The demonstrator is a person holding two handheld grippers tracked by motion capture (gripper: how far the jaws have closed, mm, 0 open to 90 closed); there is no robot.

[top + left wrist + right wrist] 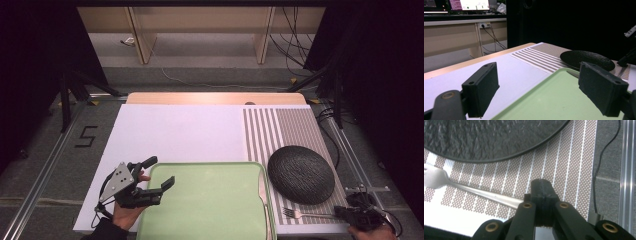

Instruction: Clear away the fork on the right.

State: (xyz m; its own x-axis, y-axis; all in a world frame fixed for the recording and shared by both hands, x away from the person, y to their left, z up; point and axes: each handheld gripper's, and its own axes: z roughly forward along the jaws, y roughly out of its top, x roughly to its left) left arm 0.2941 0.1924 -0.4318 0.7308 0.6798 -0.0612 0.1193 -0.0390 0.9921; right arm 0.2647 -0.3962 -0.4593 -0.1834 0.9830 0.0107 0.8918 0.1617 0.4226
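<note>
White table (175, 130), striped mat (295, 125) at right. Right gripper (357, 214), lower right, jaws pinching fork (305, 214) handle below black plate (301, 174). Left gripper (157, 182), lower left, jaws spread over green tray (210, 205) edge.

Grey floor (50, 165), wooden desk (200, 20) — dark curtains (380, 75)

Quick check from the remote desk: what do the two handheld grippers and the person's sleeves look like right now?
Both are black two-jaw tools. The left gripper carries a grey three-cornered plate with small holes on top, and a black cable loops beneath it. Its fingers are chunky, matte black rectangular blocks. The right gripper has black linkage arms with brass-coloured pivot bushings. A dark sleeve covers the left forearm.
</note>
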